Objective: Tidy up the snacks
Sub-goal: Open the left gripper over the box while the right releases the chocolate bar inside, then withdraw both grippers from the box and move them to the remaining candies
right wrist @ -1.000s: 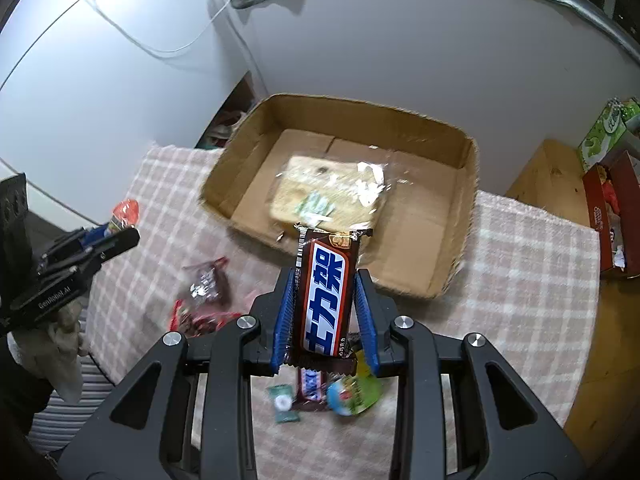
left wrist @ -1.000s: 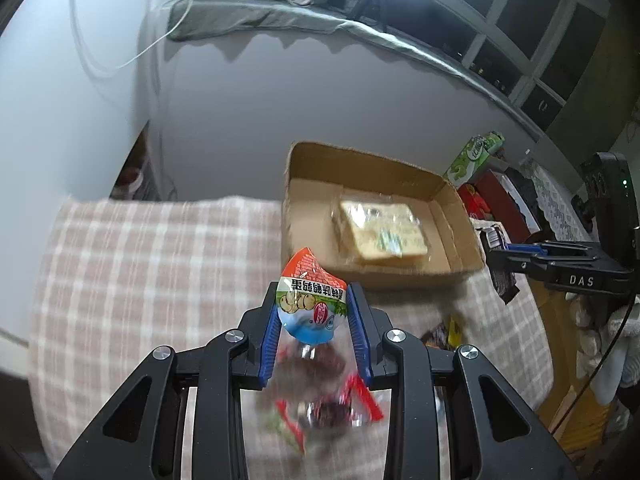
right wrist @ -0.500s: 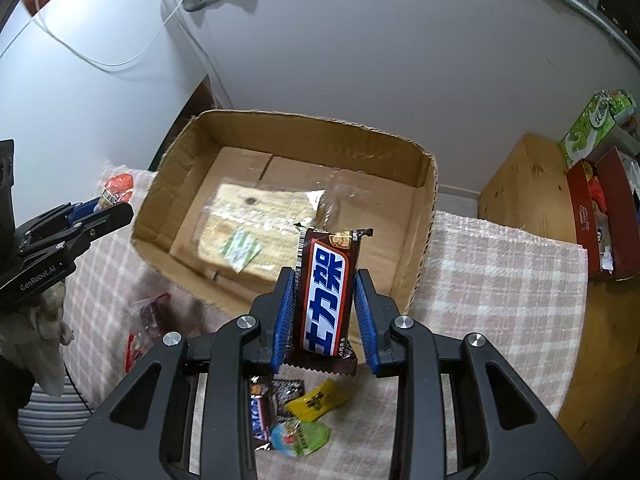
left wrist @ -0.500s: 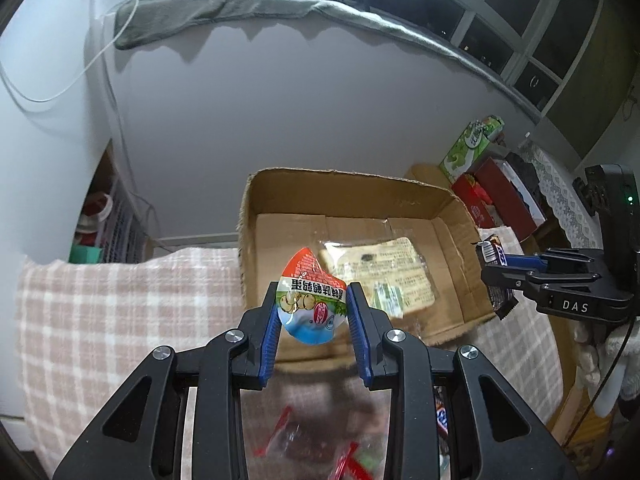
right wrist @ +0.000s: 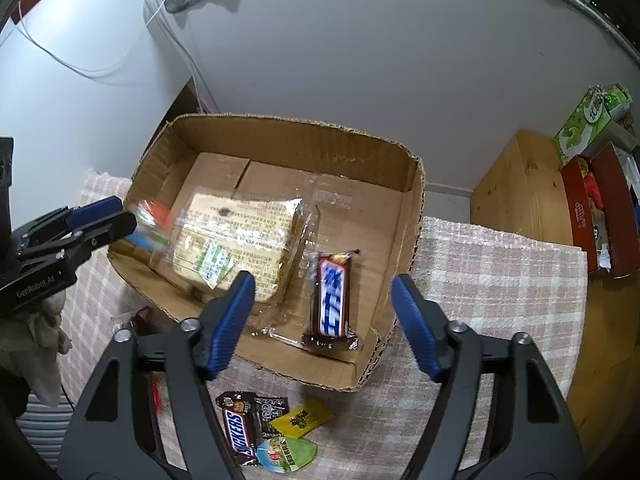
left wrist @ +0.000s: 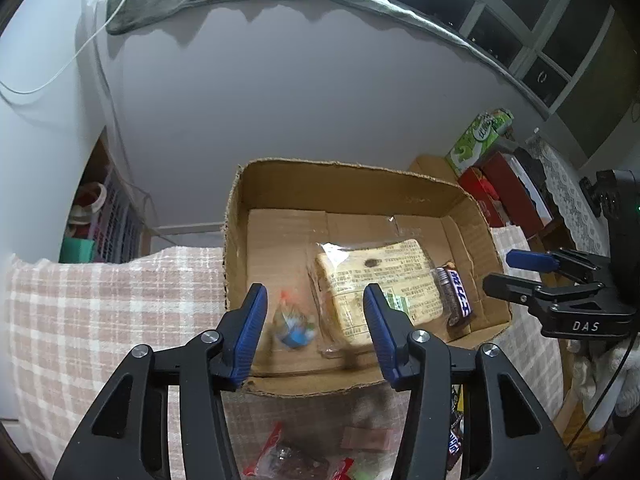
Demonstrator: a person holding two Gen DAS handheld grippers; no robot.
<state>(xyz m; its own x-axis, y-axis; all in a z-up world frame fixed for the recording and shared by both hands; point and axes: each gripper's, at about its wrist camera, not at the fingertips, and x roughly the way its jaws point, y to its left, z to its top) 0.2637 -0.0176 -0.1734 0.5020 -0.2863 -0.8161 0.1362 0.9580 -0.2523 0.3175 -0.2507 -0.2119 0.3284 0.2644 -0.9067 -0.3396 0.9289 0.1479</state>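
A cardboard box (left wrist: 340, 188) (right wrist: 280, 140) stands on the checked cloth and holds a large clear-wrapped pack (left wrist: 380, 276) (right wrist: 236, 232). My left gripper (left wrist: 316, 322) hovers over the box's near left corner, its jaws opening. The small red and blue jelly cup (left wrist: 294, 324) (right wrist: 150, 220) is a blur below them, free of the pads. My right gripper (right wrist: 324, 316) hovers over the box's right end, its jaws opening wide. The brown and blue chocolate bar (right wrist: 332, 292) (left wrist: 456, 292) lies on the box floor beneath it, touched by neither pad.
Loose snacks lie on the cloth in front of the box: a Snickers bar (right wrist: 240, 432), a yellow packet (right wrist: 300, 420), a green jelly cup (right wrist: 286, 454), red wrappers (left wrist: 288, 456). A wooden cabinet (right wrist: 524, 192) with red boxes (right wrist: 600, 208) stands at the right. A white wall rises behind.
Both grippers moved forward over the box, then opened. The jelly cup left the left pads and the chocolate bar left the right pads; both are down in the box.
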